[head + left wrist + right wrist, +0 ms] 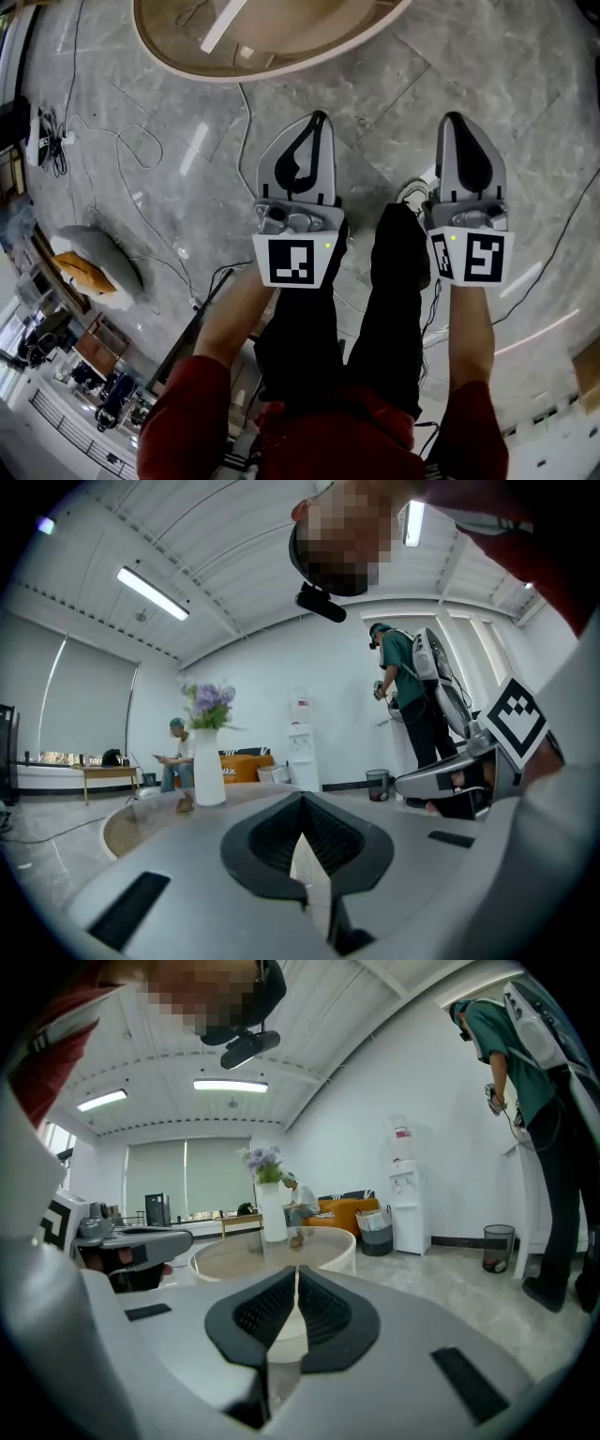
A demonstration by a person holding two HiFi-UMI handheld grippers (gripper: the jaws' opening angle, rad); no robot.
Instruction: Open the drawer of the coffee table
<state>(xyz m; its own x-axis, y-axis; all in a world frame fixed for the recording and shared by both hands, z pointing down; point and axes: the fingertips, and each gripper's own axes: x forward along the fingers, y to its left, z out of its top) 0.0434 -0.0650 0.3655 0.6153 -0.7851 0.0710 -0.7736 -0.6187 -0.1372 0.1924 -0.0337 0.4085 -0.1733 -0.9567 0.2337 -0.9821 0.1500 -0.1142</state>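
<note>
The round, light wooden coffee table [187, 58] stands on the grey marble floor at the top of the head view; no drawer shows in any view. My left gripper [317, 120] and right gripper [456, 120] hang side by side short of the table, above my legs. Both are shut with nothing between the jaws. In the left gripper view the left gripper [302, 797] points level at the table [141, 819], which bears a white vase [208, 766] of purple flowers. The right gripper [296, 1269] faces the same table [323, 1249] and vase [273, 1215].
Cables [141, 178] trail over the floor left of the table, near a grey and orange bundle [98, 261]. A person with a backpack [412, 700] stands at the right wall beside a water dispenser [302, 752] and a bin [377, 785]. Another person sits on an orange sofa [337, 1211].
</note>
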